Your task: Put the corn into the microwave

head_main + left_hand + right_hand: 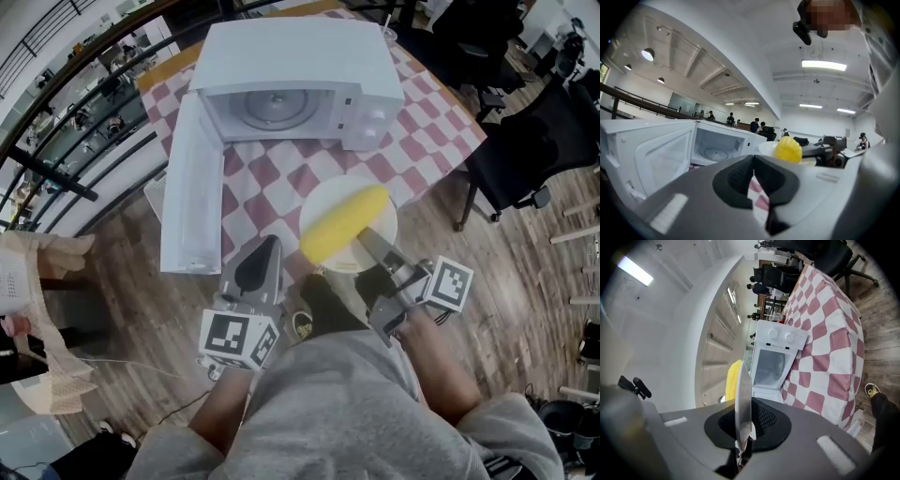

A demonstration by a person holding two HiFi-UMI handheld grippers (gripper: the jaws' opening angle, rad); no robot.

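At the left, the microwave door [192, 187] stands wide open and hangs over the edge of the table [281, 183], which has a red and white checked cloth. Just to the right of the door's lower end is the left gripper [272, 242]. Its two jaws are pressed together and there is nothing between them. It points toward the table and is near the plate, but it touches neither the plate nor the corn.

Behind, in the middle, the white microwave [300, 56] shows its empty inside with the glass turntable.

In front of the microwave is a white plate [328, 195], at the near edge of the table. Whether it rests on the cloth I cannot tell. The yellow corn [345, 223] lies across the plate at a slant and is still outside the microwave.

At the right, the right gripper [367, 240] is clamped on the near rim of the plate. The corn lies just beyond its jaw tips, on the plate's upper face, and the jaws do not touch it.
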